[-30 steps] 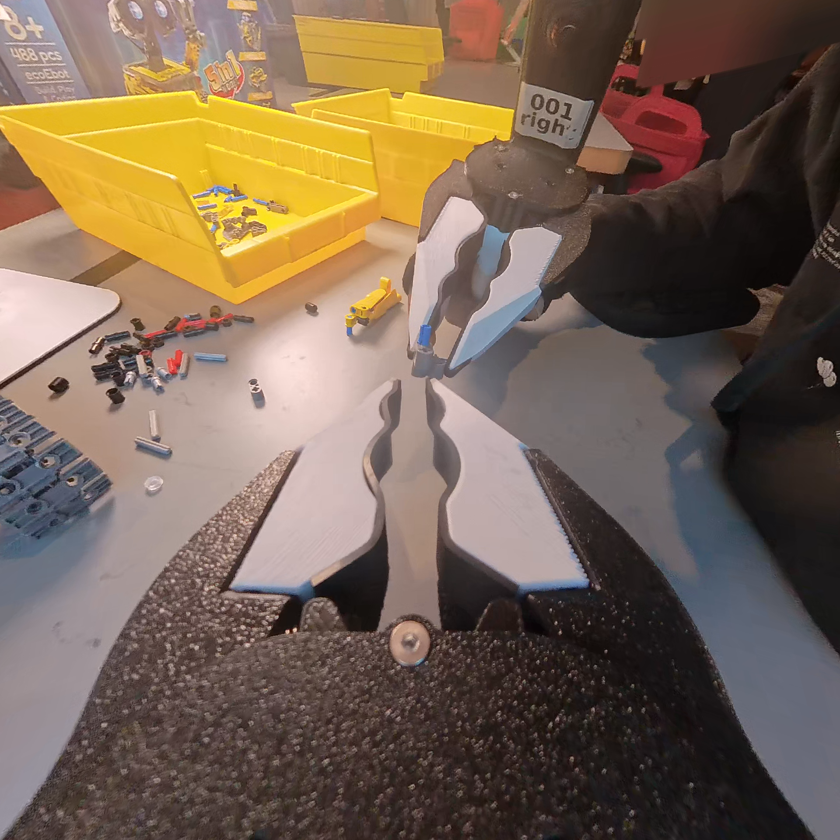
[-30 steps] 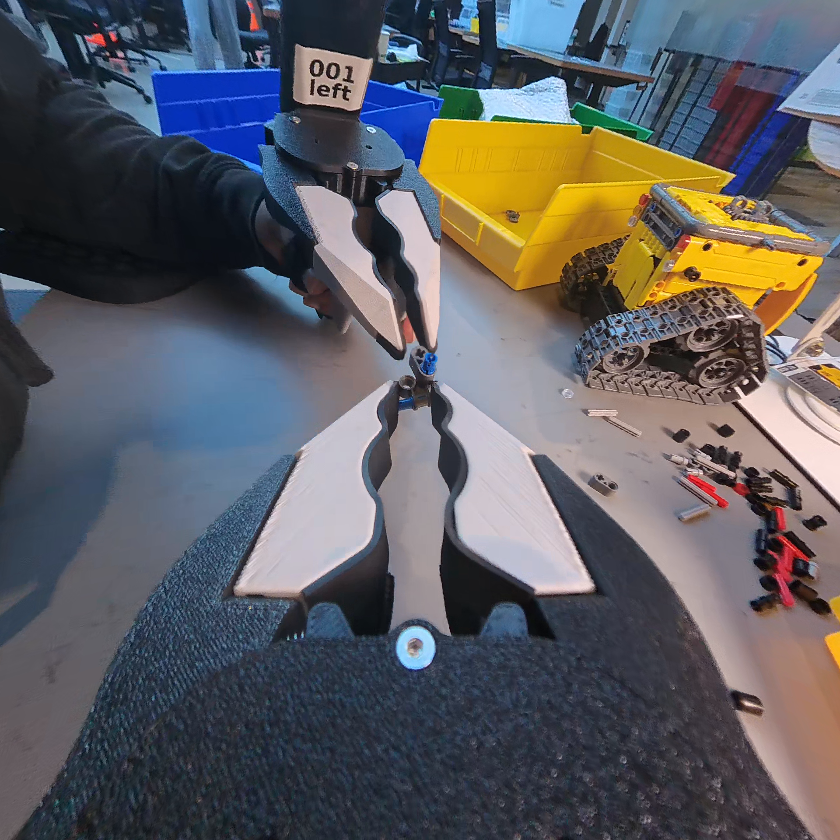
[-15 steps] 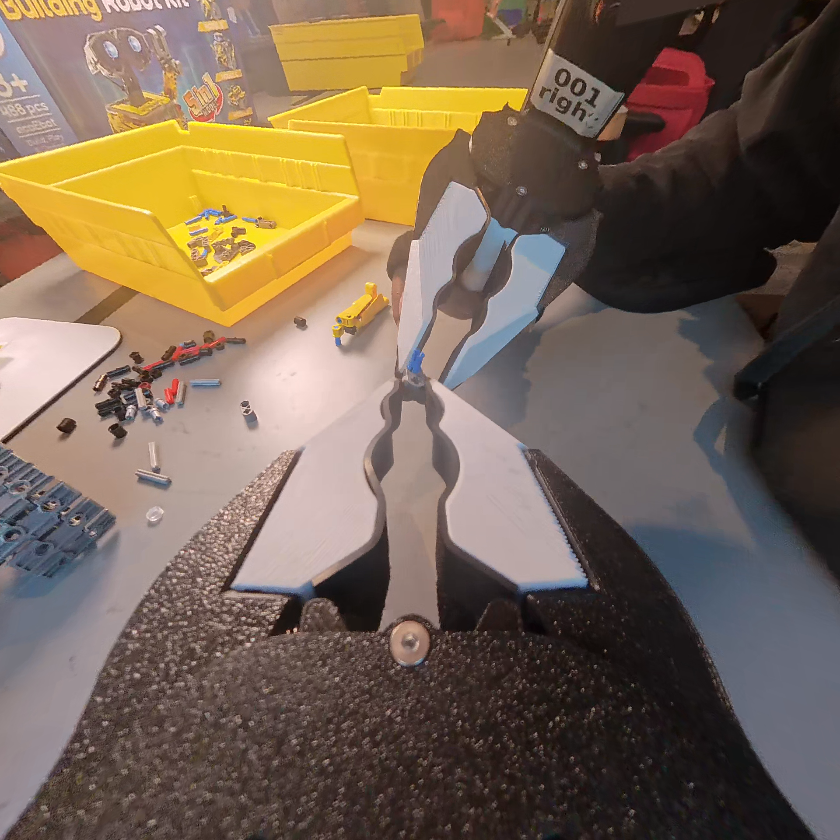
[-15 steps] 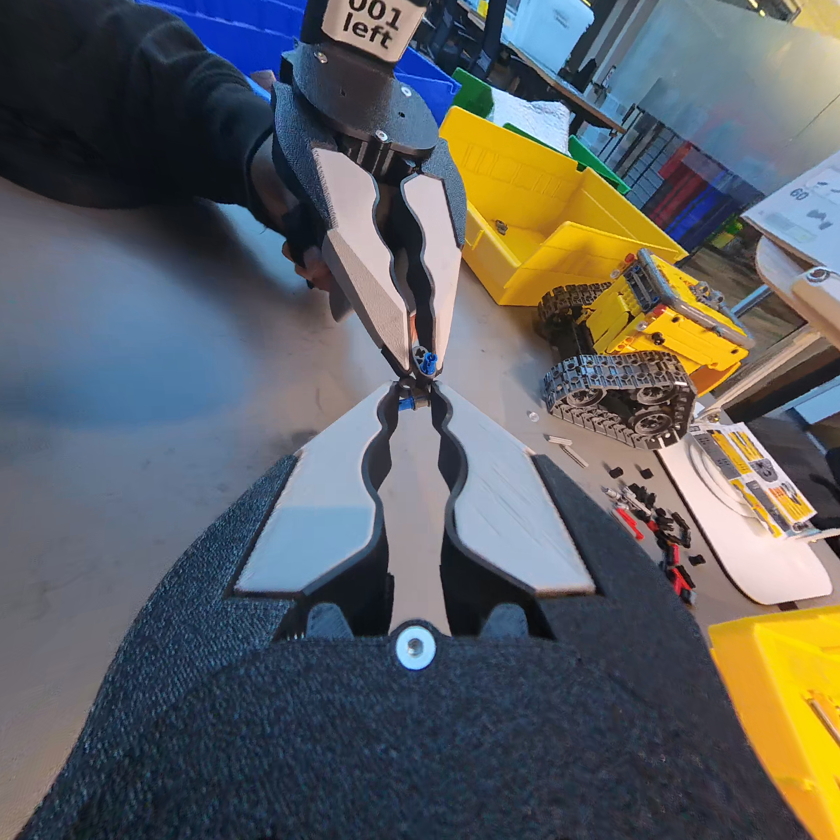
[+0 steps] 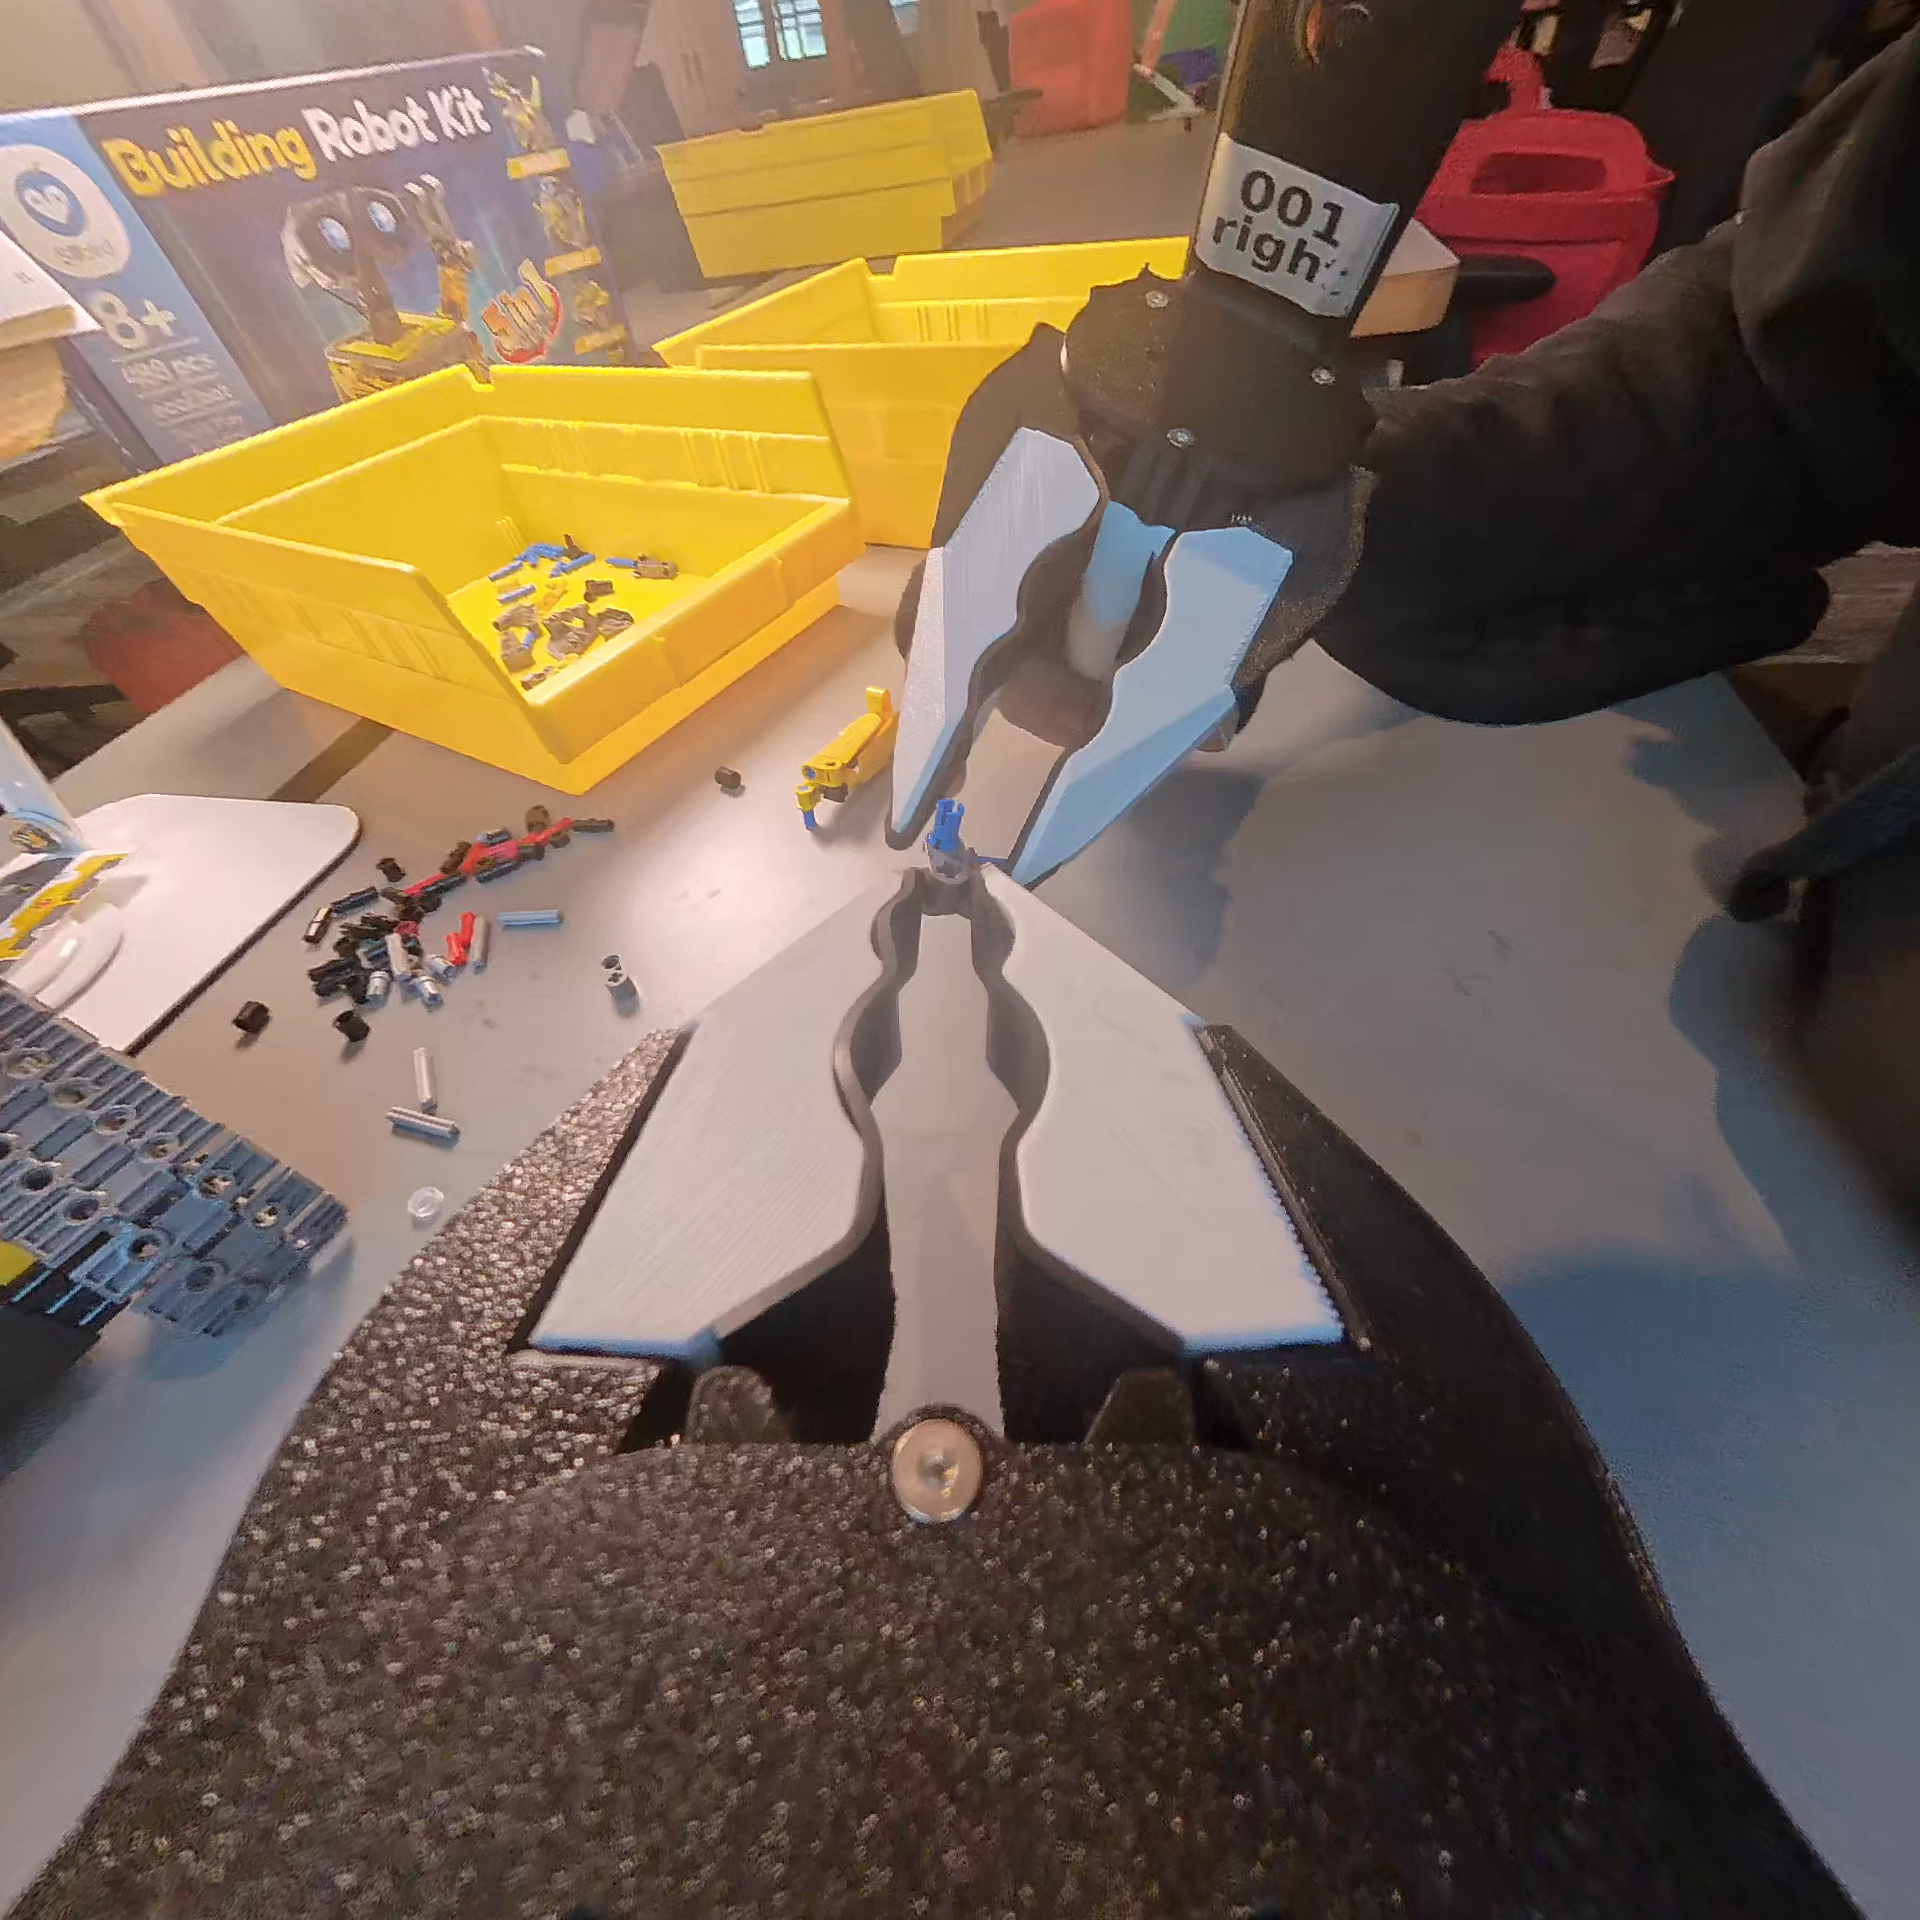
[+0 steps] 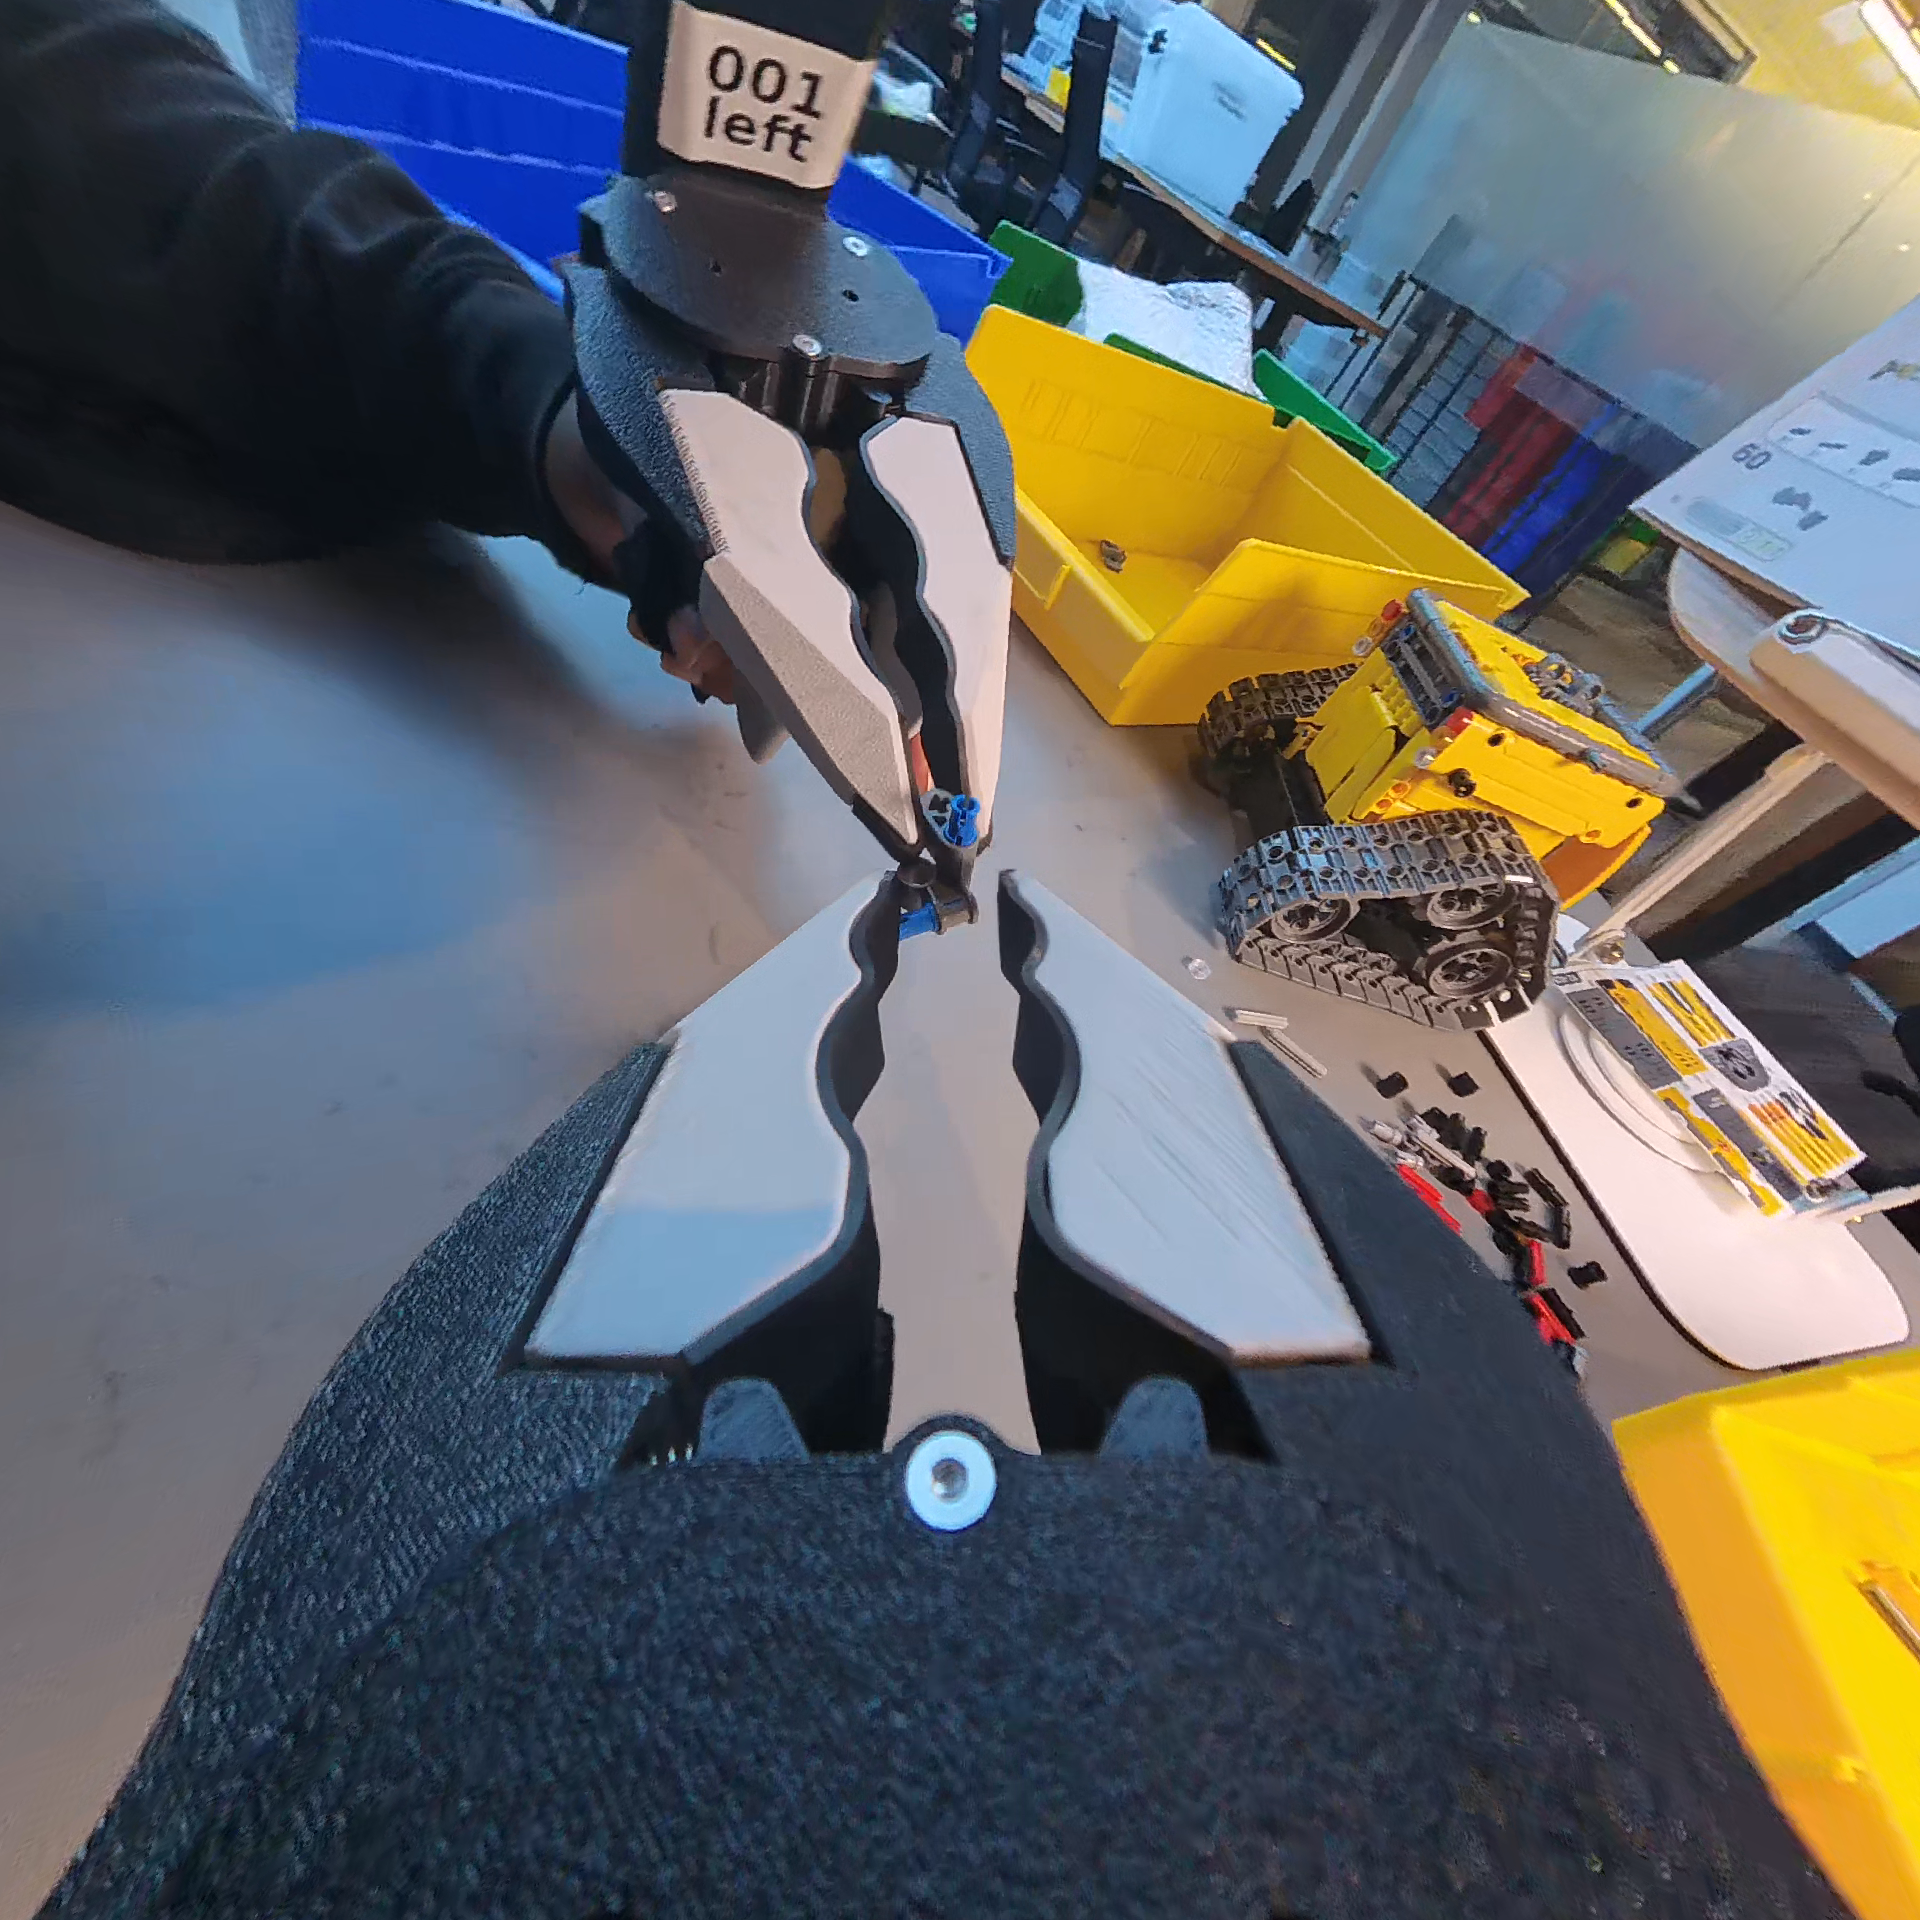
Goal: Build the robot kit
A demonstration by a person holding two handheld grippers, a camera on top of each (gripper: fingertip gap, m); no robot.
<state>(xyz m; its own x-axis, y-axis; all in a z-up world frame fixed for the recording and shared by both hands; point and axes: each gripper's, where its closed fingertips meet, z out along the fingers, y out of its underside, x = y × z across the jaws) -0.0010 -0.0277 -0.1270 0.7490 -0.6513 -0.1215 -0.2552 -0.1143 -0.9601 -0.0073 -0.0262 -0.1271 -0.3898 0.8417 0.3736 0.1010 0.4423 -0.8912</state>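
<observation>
My two hand-held grippers meet tip to tip over bare table (image 5: 1403, 1039), so both block each other's path ahead. To my left, loose small parts (image 5: 416, 935), a tracked yellow model (image 6: 1423, 790) and a yellow bin (image 5: 499, 582) crowd the table. On my right the grey surface lies open up to a dark sleeve (image 5: 1662, 468).

yellow bins (image 5: 665, 717), blue bin (image 6: 468, 114), grey table (image 5: 1455, 987), yellow-and-black tracked model (image 6: 1455, 790), red-black small parts (image 5: 436, 914)

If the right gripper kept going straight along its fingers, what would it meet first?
Most likely the left gripper, tip to tip with the right gripper and clamping a small grey and blue piece. Depth between them is unclear.
</observation>
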